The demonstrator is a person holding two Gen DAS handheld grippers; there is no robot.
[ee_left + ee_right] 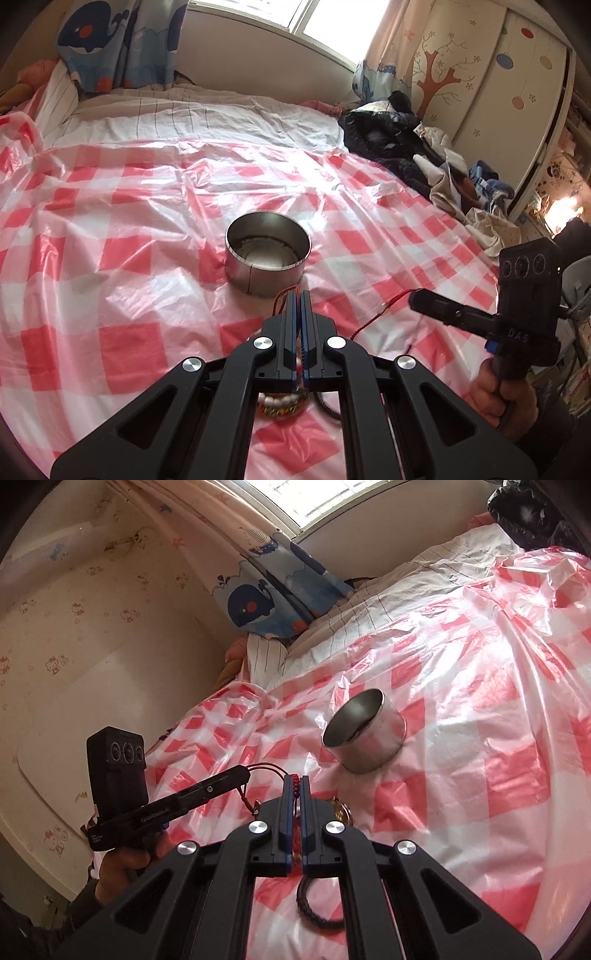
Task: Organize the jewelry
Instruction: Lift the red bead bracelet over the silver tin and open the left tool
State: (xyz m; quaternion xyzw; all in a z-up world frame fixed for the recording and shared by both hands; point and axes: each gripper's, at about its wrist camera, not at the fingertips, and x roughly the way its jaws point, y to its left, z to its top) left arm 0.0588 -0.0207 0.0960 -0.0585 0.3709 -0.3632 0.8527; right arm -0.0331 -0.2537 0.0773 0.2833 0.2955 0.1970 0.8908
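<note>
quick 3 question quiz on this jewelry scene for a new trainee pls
1. True or false: the metal tin lies tipped over on its side.
2. What do the left gripper and the right gripper both pinch?
A. the red cord bracelet
B. the black braided bracelet
C. the rim of the metal tin
3. Fill in: the plastic sheet under the metal tin is checked white and ____.

Key: 1 false, it stands upright with its open top up. 2 A, each gripper is shut on one part of it, and it hangs between them. 3 red.
</note>
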